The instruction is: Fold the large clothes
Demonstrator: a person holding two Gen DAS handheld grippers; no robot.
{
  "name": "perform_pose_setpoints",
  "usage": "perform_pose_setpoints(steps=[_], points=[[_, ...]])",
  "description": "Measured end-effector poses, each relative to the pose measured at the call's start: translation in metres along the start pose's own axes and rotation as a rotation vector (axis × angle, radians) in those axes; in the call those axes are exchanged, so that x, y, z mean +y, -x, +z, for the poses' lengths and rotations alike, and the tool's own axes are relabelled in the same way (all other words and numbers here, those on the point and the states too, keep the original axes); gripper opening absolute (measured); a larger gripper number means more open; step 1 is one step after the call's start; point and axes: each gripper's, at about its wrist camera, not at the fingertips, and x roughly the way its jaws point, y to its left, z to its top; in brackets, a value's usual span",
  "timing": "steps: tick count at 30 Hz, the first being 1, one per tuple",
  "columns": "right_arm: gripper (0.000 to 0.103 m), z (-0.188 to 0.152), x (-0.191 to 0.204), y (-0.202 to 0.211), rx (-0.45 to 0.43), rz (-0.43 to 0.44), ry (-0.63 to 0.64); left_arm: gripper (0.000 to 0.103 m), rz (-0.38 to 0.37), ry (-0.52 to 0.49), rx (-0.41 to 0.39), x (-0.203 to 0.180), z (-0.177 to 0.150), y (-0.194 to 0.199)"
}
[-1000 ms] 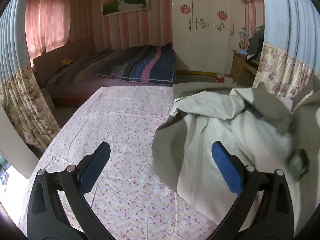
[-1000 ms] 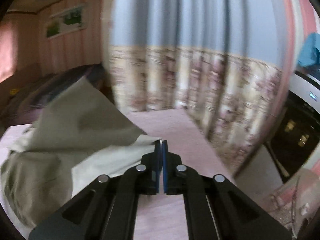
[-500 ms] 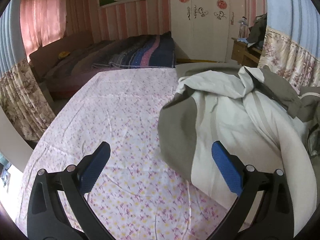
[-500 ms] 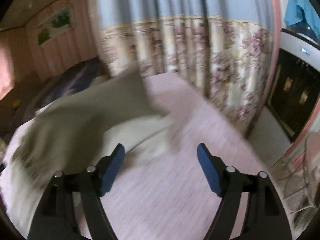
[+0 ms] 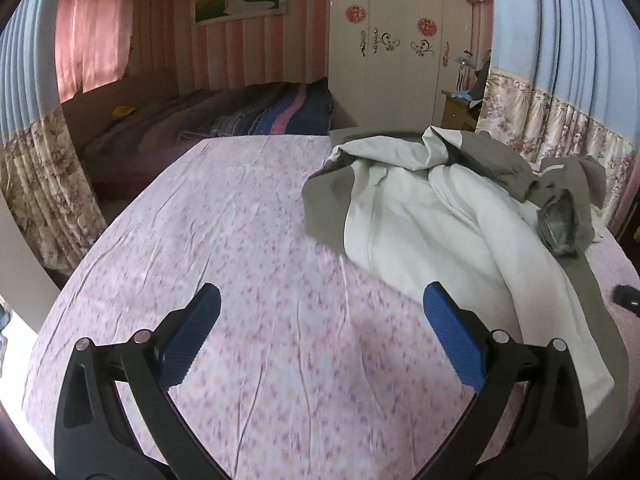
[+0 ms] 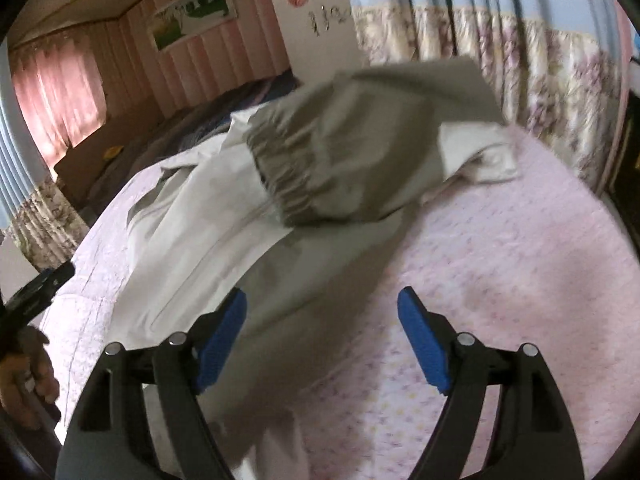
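Observation:
A large cream and olive jacket [image 5: 432, 216] lies crumpled on the pink floral bedsheet [image 5: 224, 240], toward the right side. My left gripper [image 5: 320, 312] is open and empty above bare sheet, left of the jacket. In the right wrist view the jacket [image 6: 240, 216] spreads across the sheet with an olive sleeve and its gathered cuff [image 6: 288, 176] folded on top. My right gripper [image 6: 322, 312] is open and empty, just above the jacket's near edge. The left gripper [image 6: 36, 288] and the hand holding it show at the left edge.
The sheet [image 6: 520, 264] covers a table or bed with a rounded near edge. Floral curtains [image 5: 560, 128] hang close on the right and another [image 5: 36, 184] on the left. A dark bed [image 5: 224, 124] and white wardrobe [image 5: 384, 48] stand beyond.
My right gripper opened and let go of the jacket, which dropped onto the sheet. Both grippers pulled back, so the jacket now sits farther away in the left view.

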Motion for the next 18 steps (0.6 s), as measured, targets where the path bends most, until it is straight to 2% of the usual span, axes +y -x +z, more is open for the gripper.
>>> perform_pose_setpoints(steps=[5, 6, 7, 8, 9, 10, 14, 18], points=[[0.077, -0.005, 0.004, -0.022, 0.071, 0.050, -0.003, 0.100, 0.019, 0.032, 0.024, 0.010, -0.012, 0.005], [0.068, -0.007, 0.006, -0.023, 0.071, 0.062, 0.004, 0.100, 0.018, 0.039, 0.028, 0.012, -0.012, 0.005], [0.046, -0.008, 0.008, -0.022, 0.066, 0.065, 0.023, 0.100, 0.013, 0.053, 0.033, 0.014, -0.013, 0.005], [0.036, -0.007, 0.010, -0.022, 0.059, 0.053, 0.038, 0.100, 0.012, 0.058, 0.036, 0.013, -0.013, 0.003], [0.021, -0.006, 0.010, -0.020, 0.048, 0.049, 0.050, 0.100, 0.011, 0.062, 0.039, 0.012, -0.013, 0.002], [0.015, -0.005, 0.009, -0.017, 0.038, 0.059, 0.054, 0.100, 0.008, 0.063, 0.043, 0.010, -0.013, 0.001], [0.007, 0.005, 0.002, -0.006, -0.005, 0.061, 0.099, 0.100, 0.000, 0.047, 0.049, 0.000, -0.010, -0.002], [0.006, 0.036, -0.017, 0.023, -0.122, -0.041, 0.147, 0.100, 0.007, 0.015, 0.045, -0.010, -0.004, -0.003]])
